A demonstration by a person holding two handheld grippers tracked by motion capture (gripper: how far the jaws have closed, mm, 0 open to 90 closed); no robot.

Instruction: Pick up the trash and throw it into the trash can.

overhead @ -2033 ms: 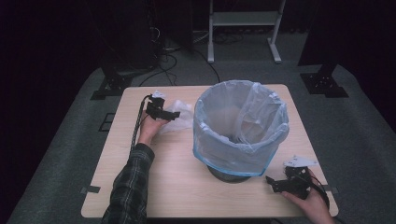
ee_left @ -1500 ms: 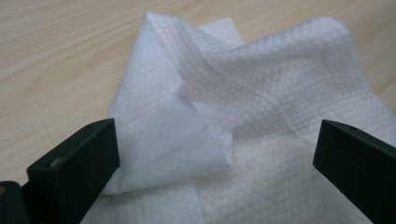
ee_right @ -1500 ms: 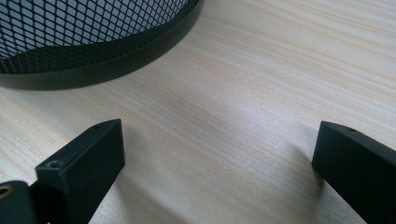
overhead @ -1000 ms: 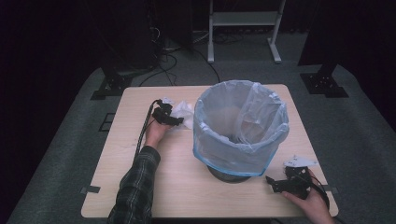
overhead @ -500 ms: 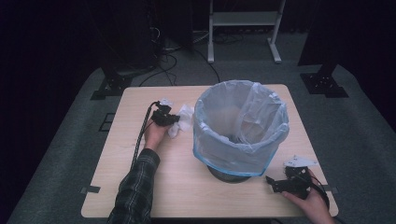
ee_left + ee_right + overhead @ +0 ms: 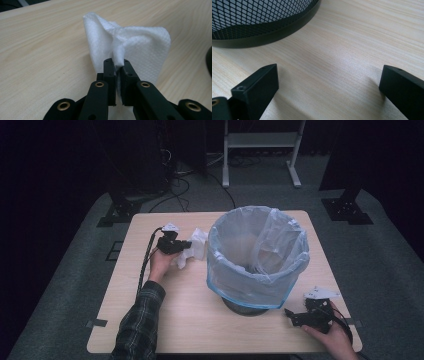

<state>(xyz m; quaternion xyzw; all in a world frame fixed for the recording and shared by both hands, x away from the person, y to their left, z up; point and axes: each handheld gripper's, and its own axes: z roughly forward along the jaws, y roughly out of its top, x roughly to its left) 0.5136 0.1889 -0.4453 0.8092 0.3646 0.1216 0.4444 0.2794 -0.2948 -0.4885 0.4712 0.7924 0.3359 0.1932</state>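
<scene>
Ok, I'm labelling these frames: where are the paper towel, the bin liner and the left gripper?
paper towel (image 6: 140, 47), left gripper view, on its embossed right fold.
bin liner (image 6: 240, 277), high view, on its outer front skirt.
left gripper (image 6: 119, 65), left gripper view, between its tips.

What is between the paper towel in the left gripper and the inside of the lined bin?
Only the bin's own near wall and the rim of its plastic liner. The left gripper is shut on the paper towel just beside that wall, so the towel would probably have to go up over the rim. Nothing else visible lies between them.
</scene>
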